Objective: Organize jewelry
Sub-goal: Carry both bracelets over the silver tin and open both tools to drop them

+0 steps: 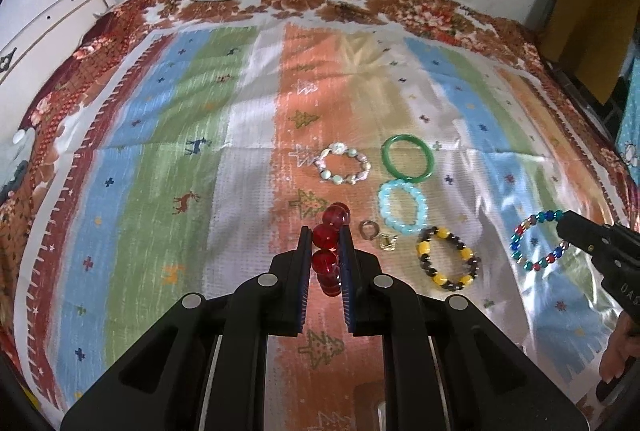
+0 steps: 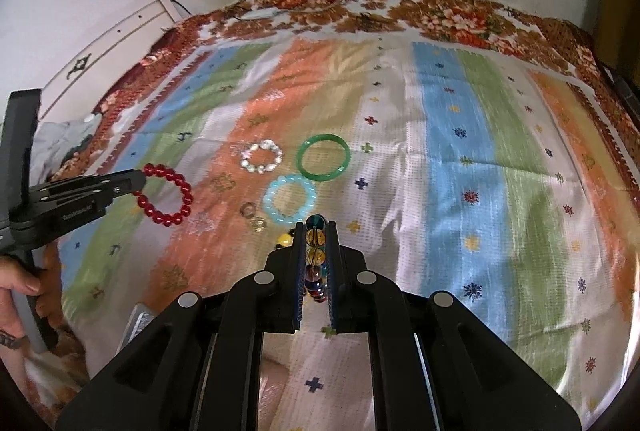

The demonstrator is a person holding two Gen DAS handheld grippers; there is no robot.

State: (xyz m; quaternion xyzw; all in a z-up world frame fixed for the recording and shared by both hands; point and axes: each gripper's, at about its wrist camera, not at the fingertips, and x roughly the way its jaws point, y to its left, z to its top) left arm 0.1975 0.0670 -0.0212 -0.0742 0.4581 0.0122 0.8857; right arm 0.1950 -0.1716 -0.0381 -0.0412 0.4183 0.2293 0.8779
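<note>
- Covering the whole surface: striped cloth (image 1: 248, 135) w/ blue, green, white, orange bands, tiny trees & deer printed on it, brown floral border at the far edge by the wall.
- L gripper (image 1: 326, 243): tongs narrow, clamped on red bead bracelet (image 1: 329, 235). Right wrist view shows the ring of red beads (image 2: 166, 199) hanging off the tip, over the green/white stripes on the left side of the cloth.
- R gripper (image 2: 316, 243): tongs narrow too, pinching multicolour bead bracelet (image 2: 314, 259). Left wrist view shows it (image 1: 538, 241) at the tip over the shiny white stripe, right side, well apart from the red one.
- Green bangle (image 1: 408, 159): flat on cloth, farthest of the group, just right of pale stone bracelet (image 1: 344, 165).
- Light-blue bead bracelet (image 1: 403, 207): right below the bangle, nearly touching it.
- Yellow & dark bead bracelet (image 1: 446, 259): nearest of the loose ones, just beside the light-blue one.
- Silver ring (image 1: 368, 229): small, left of the light-blue bracelet.
- Gold-ish small piece (image 1: 387, 242): next to the ring; too small to tell what it is.
</note>
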